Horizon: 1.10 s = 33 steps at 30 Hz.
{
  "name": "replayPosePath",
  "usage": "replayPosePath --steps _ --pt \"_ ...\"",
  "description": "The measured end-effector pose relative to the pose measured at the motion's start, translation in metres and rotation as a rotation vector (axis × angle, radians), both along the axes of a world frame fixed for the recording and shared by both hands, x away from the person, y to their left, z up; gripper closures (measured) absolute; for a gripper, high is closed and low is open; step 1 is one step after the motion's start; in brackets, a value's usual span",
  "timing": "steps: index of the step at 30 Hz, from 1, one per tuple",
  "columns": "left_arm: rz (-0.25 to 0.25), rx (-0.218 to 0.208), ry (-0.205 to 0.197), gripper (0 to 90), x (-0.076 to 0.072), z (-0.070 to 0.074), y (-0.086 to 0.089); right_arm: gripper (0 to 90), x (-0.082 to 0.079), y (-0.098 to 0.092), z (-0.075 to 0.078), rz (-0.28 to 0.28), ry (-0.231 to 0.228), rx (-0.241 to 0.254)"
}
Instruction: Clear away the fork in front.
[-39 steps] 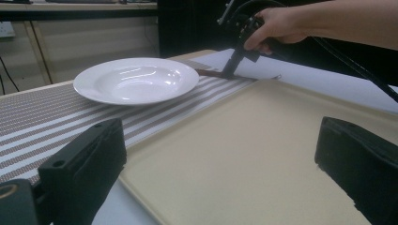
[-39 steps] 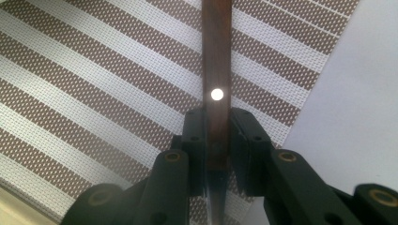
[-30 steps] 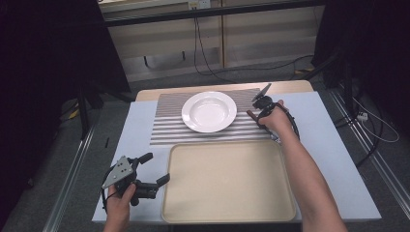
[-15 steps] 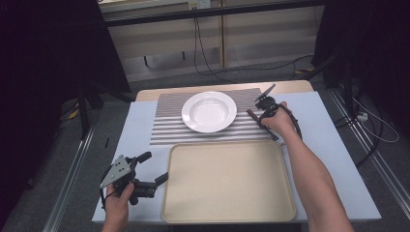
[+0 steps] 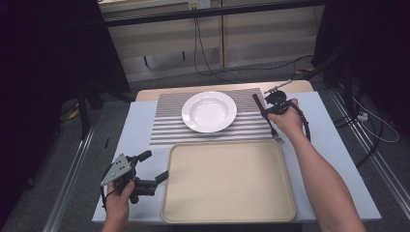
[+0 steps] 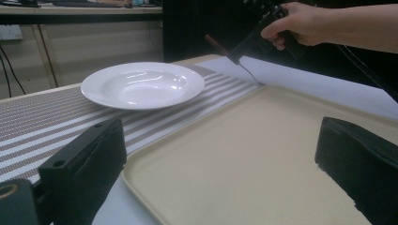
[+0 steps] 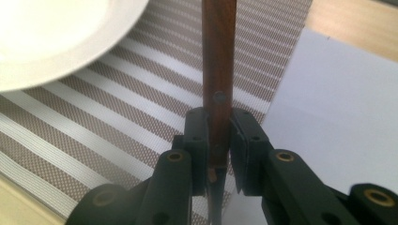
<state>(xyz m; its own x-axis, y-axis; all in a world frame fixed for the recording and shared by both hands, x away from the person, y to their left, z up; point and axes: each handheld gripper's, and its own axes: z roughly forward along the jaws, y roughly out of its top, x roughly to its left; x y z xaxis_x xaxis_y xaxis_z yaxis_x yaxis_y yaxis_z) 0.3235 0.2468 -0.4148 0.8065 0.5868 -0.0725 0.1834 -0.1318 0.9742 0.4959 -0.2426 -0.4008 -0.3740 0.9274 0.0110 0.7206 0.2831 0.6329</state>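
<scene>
Starting at the left of the high view, the left gripper (image 5: 155, 166) rests low over the pale table (image 5: 140, 128), just beside the near left corner of the beige tray (image 5: 227, 181); its jaws stand wide apart with nothing between them, as the left gripper view confirms. Further in, the white plate (image 5: 209, 111) sits on the striped mat (image 5: 167, 126), beyond the tray and apart from it.

At the right, the right gripper (image 5: 269, 110) is clamped on a fork (image 5: 266, 118) with a brown wooden handle. The right gripper view shows the handle (image 7: 218, 70) pinched between the two pads near the joint with the metal neck, the wood rising past them and the steel running down below. In the high view the handle end points toward the plate while the prongs (image 5: 279, 139) lie at the tray's far right corner; whether they touch the table I cannot tell. The left gripper view shows the fork (image 6: 230, 55) tilted, handle up, above the edge of the mat.

The fork looks light and stiff, so it should lift easily. The smooth handle is narrow and could swivel between the pads, especially held this near one end of the wood. A grip on the flat sides of the handle, closer to its middle, would likely keep it from pivoting. The steel is thin and slippery, a poorer place to pinch.
</scene>
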Motion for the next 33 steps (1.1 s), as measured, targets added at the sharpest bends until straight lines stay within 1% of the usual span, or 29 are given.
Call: replayPosePath --steps 2,4,6,9,11,13,16,18,19,21,22,23,25,28,33 --pt "-0.002 -0.001 0.0 2.6 0.0 0.0 0.0 77.9 -0.003 -0.002 0.005 -0.008 -0.034 0.005" --pt "0.001 -0.007 0.004 2.6 0.0 0.0 -0.001 77.9 -0.006 -0.005 0.01 -0.015 -0.069 0.025" --pt "0.0 -0.012 0.005 2.5 0.0 0.0 0.0 77.9 -0.009 -0.006 0.014 -0.018 -0.11 0.034" --pt "0.002 -0.014 0.0 2.6 0.0 0.0 0.0 77.9 -0.014 -0.007 0.019 -0.023 -0.165 0.054" --pt "0.004 -0.014 0.005 2.6 0.0 0.0 0.0 77.9 -0.017 -0.007 0.021 -0.024 -0.203 0.057" --pt "0.004 -0.003 0.0 2.6 0.001 0.0 0.001 77.9 -0.021 -0.006 0.021 -0.023 -0.226 0.079" --pt "0.001 -0.003 0.001 2.6 0.0 0.0 0.0 77.9 -0.026 -0.004 0.022 -0.017 -0.261 0.091" --pt "0.001 -0.001 -0.002 2.6 0.0 0.0 -0.001 77.9 -0.029 -0.003 0.021 -0.02 -0.281 0.118" --pt "-0.001 0.0 -0.001 2.6 0.0 0.0 -0.001 77.8 -0.031 -0.003 0.022 -0.027 -0.295 0.122" --pt "-0.001 -0.001 0.0 2.6 0.0 0.0 -0.001 77.8 -0.034 -0.005 0.022 -0.033 -0.325 0.156" --pt "0.001 0.0 -0.002 2.6 0.0 0.0 -0.001 77.8 -0.035 -0.006 0.023 -0.04 -0.343 0.168" --pt "0.005 -0.002 0.0 2.6 -0.001 0.0 -0.001 77.8 -0.037 -0.007 0.023 -0.042 -0.349 0.179" --pt "0.008 -0.001 0.003 2.5 -0.001 -0.001 -0.001 77.8 -0.041 -0.009 0.023 -0.057 -0.385 0.203" --pt "0.003 -0.005 0.001 2.5 -0.001 0.0 0.0 77.8 -0.048 -0.011 0.023 -0.063 -0.417 0.245" --pt "-0.003 -0.002 0.002 2.5 -0.001 -0.001 -0.002 77.8 -0.057 -0.012 0.027 -0.059 -0.457 0.27"
